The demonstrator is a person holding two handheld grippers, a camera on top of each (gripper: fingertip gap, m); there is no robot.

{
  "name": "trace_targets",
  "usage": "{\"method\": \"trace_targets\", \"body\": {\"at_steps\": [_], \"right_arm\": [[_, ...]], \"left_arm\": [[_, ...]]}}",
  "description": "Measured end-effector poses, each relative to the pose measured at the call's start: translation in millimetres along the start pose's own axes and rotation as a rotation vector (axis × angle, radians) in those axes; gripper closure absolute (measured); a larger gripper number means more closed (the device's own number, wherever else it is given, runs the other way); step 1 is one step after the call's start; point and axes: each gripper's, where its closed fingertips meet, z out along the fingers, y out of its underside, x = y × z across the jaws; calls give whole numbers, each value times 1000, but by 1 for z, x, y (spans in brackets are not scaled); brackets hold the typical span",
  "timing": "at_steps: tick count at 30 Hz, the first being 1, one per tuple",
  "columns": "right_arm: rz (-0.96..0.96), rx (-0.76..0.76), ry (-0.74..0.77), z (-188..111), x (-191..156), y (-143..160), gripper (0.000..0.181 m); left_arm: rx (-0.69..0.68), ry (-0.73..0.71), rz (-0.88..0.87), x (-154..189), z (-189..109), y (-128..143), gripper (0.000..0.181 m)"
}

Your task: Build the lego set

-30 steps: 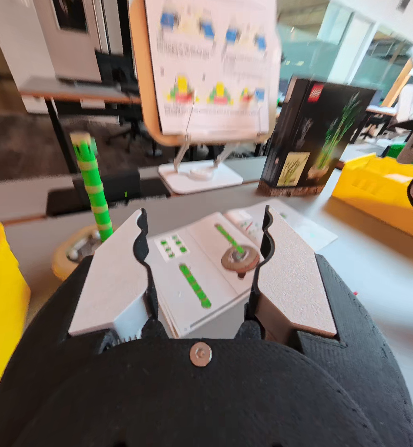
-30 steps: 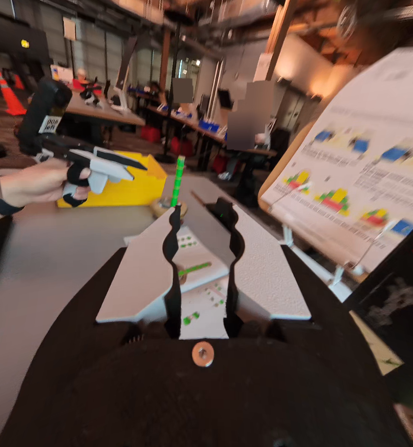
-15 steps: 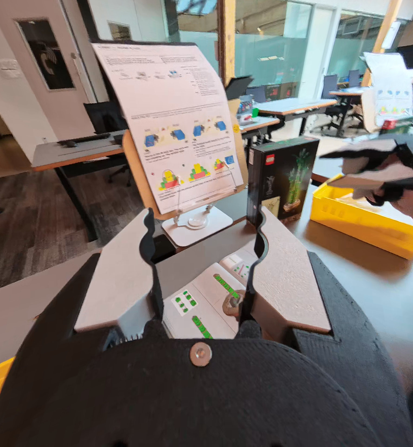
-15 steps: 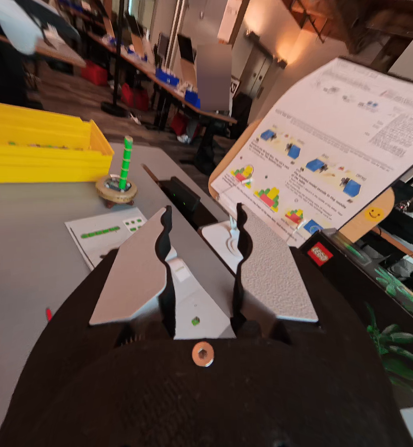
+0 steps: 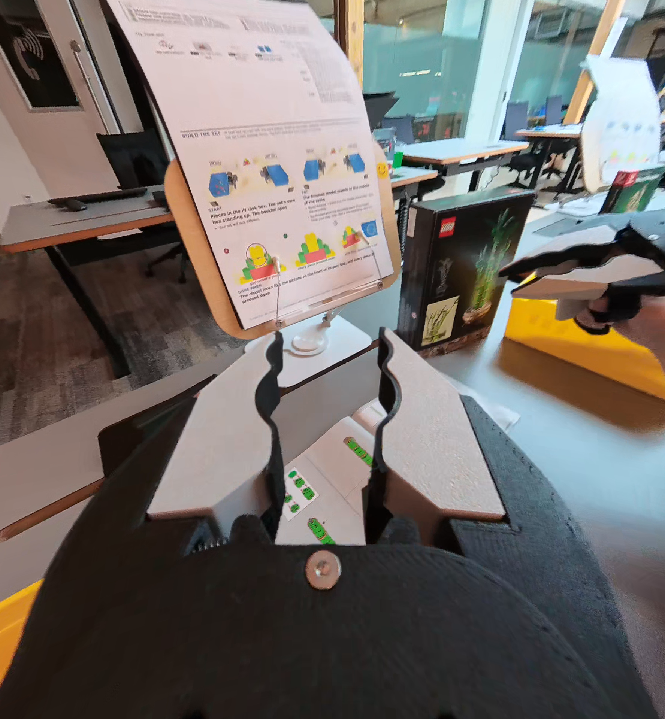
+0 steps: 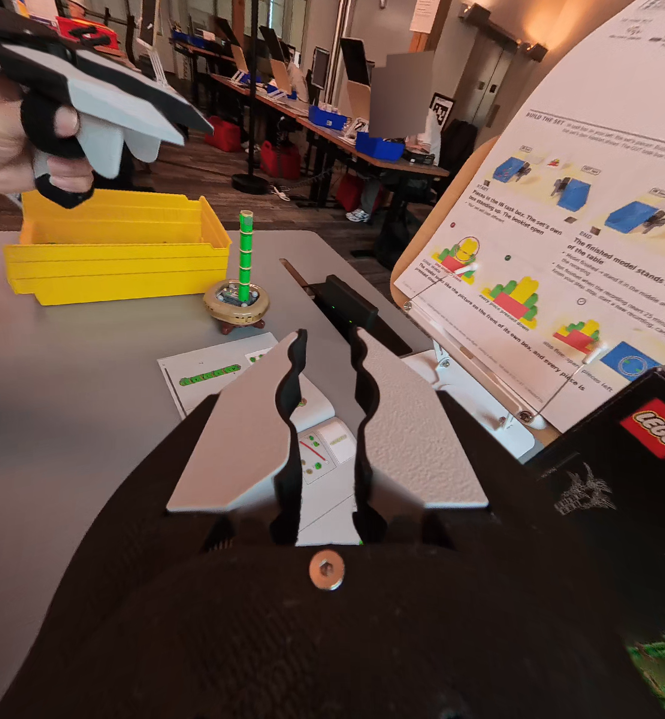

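The partly built model, a green bamboo stalk (image 6: 246, 256) standing in a tan round pot (image 6: 236, 303), sits on the grey table next to a yellow bin (image 6: 116, 249). An open instruction booklet (image 6: 210, 375) lies flat in front of it and also shows in the left wrist view (image 5: 323, 486). My left gripper (image 5: 327, 338) is open and empty, held above the booklet; it also shows in the right wrist view (image 6: 144, 113). My right gripper (image 6: 329, 334) is open and empty above the booklet; it shows far right in the left wrist view (image 5: 580, 268).
A task sheet on a wooden stand (image 5: 284, 186) rises behind the booklet. The black set box (image 5: 459, 268) stands to its right. A second yellow bin (image 5: 580, 350) lies under the right gripper. A black device (image 6: 350, 307) sits at the table's far edge. The gap from one gripper's tips to the other's is roughly 20 cm.
Both grippers have lifted and tilted up away from the table. The left view swung from the stalk and booklet toward the task sheet. The right gripper turned left, so the stalk and bin show again.
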Motion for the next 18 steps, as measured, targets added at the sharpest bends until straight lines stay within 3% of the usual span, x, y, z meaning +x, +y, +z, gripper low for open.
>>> {"method": "trace_targets", "body": {"at_steps": [7, 13, 18], "right_arm": [[-18, -126, 24, 11, 1, 21, 173], [-19, -137, 11, 15, -8, 18, 181], [-55, -158, 21, 22, -15, 18, 181]], "left_arm": [[-72, 1, 60, 7, 8, 13, 134], [-90, 51, 63, 28, -3, 10, 144], [-186, -7, 97, 18, -18, 20, 154]]}}
